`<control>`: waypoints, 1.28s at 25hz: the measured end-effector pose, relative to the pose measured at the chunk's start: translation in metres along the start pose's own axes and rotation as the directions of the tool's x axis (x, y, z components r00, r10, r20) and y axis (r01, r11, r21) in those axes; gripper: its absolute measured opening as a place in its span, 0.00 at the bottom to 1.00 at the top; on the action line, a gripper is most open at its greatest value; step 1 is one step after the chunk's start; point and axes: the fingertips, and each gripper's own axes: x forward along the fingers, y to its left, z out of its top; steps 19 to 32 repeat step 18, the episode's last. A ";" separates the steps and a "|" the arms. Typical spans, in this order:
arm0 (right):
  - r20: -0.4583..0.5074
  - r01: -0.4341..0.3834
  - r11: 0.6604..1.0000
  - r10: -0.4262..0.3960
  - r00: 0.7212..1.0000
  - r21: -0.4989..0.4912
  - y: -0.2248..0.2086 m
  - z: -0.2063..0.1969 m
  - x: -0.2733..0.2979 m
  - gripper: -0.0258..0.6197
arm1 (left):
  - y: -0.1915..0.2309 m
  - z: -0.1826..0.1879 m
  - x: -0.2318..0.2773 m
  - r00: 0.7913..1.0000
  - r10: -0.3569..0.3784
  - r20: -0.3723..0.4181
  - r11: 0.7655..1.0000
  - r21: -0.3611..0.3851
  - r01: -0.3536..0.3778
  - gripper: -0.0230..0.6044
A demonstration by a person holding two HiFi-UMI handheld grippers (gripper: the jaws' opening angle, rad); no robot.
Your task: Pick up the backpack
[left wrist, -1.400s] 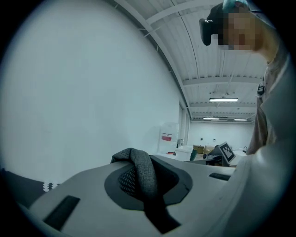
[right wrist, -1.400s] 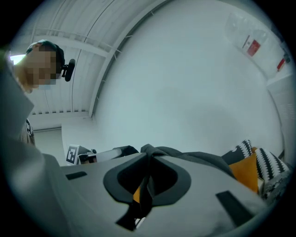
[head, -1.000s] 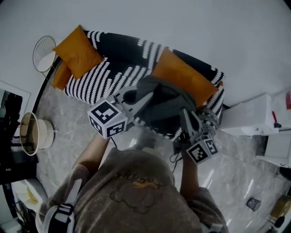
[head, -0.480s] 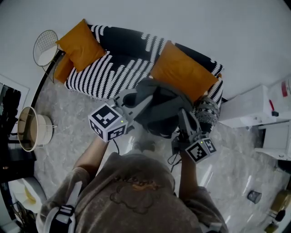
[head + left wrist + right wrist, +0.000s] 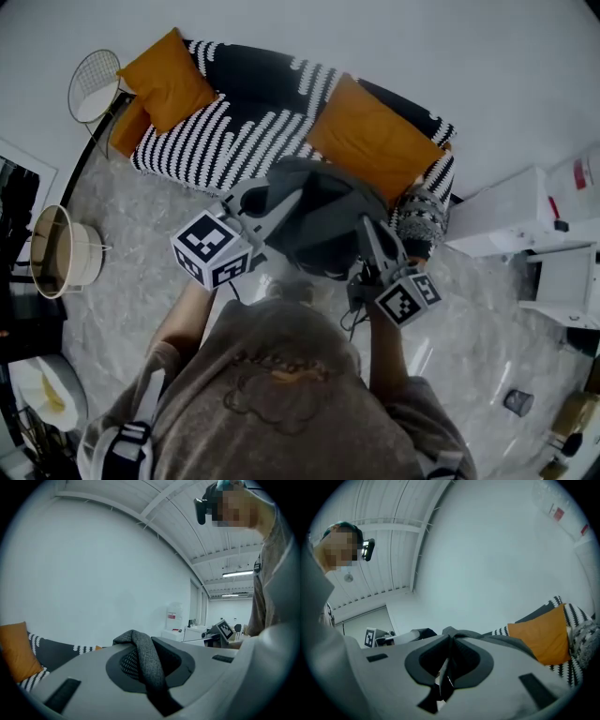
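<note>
The left gripper is found closed on a grey woven strap of the backpack, which is pinched between the pads. The right gripper is found closed on a thin dark fold at the backpack's other side, and little material is seen in that grip. The backpack is held in the air between both grippers, by the front edge of the sofa, towards its right end. Risk noted: the thin fold could be dragged out of the right jaws by the load, and the backpack would be left swinging from one strap or dropped. An orange cushion lies beyond.
</note>
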 end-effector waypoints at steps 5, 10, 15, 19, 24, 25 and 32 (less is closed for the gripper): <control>-0.019 -0.001 1.000 0.001 1.000 0.006 0.000 -0.006 -0.003 0.08 | -0.003 -0.006 -0.004 1.000 0.016 -0.005 1.000 -0.012 -0.016 0.09; -0.024 -0.002 1.000 0.002 1.000 0.007 0.002 -0.009 0.000 0.08 | -0.001 -0.008 -0.008 1.000 0.020 -0.012 1.000 -0.013 -0.021 0.09; -0.027 -0.001 1.000 0.001 1.000 0.006 -0.004 -0.010 0.001 0.08 | 0.001 -0.010 -0.003 0.999 0.026 -0.018 1.000 -0.009 -0.026 0.09; -0.029 0.004 1.000 -0.003 1.000 0.008 -0.005 -0.010 0.001 0.08 | 0.001 -0.012 -0.001 0.999 0.027 -0.022 1.000 -0.015 -0.027 0.09; -0.029 0.004 1.000 -0.003 1.000 0.008 -0.005 -0.010 0.001 0.08 | 0.001 -0.012 -0.001 0.999 0.027 -0.022 1.000 -0.015 -0.027 0.09; -0.029 0.004 1.000 -0.003 1.000 0.008 -0.005 -0.010 0.001 0.08 | 0.001 -0.012 -0.001 0.999 0.027 -0.022 1.000 -0.015 -0.027 0.09; -0.029 0.004 1.000 -0.003 1.000 0.008 -0.005 -0.010 0.001 0.08 | 0.001 -0.012 -0.001 0.999 0.027 -0.022 1.000 -0.015 -0.027 0.09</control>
